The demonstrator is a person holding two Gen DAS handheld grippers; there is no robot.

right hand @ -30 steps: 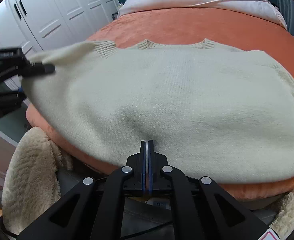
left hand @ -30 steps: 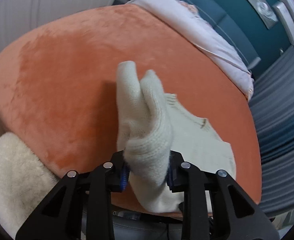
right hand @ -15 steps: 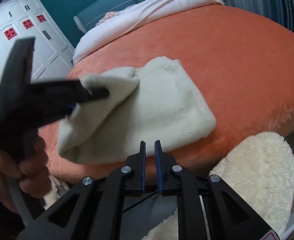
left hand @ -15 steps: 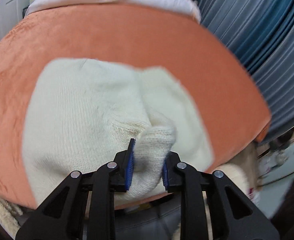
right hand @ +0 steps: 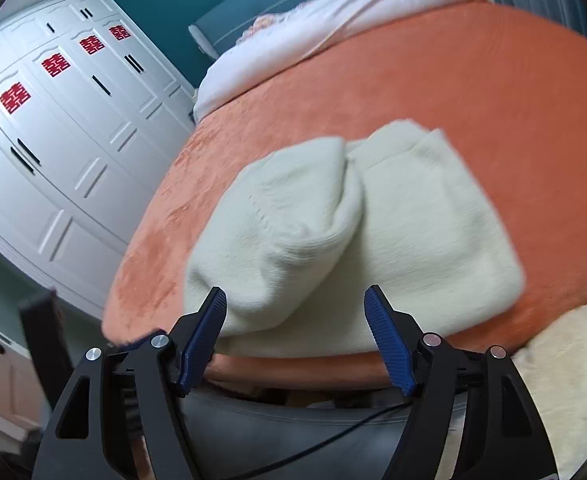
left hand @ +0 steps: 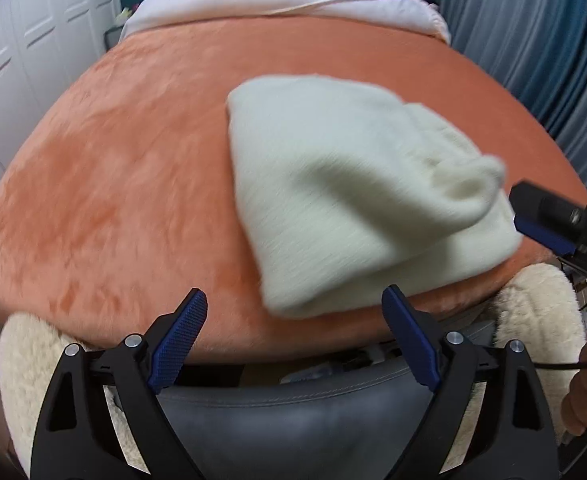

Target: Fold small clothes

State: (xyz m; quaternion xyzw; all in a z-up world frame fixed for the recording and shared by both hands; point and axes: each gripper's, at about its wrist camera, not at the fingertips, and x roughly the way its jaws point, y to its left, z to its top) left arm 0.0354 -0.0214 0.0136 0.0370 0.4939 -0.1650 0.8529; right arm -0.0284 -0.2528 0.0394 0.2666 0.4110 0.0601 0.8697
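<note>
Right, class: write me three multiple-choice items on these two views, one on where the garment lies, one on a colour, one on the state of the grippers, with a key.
1. Where does the cream sweater lie?
A. on the orange blanket
B. on the floor
C. in a drawer

2. What colour are the marks on the wardrobe doors?
A. green
B. red
C. black

3. How do the left gripper and right gripper stand?
A. both clamped on the sweater
B. one open, one shut
C. both open, holding nothing

Key: A, orange shows around the sweater; B, red marks show on the white panels; C, both jaws have just been opening and stand apart, empty.
</note>
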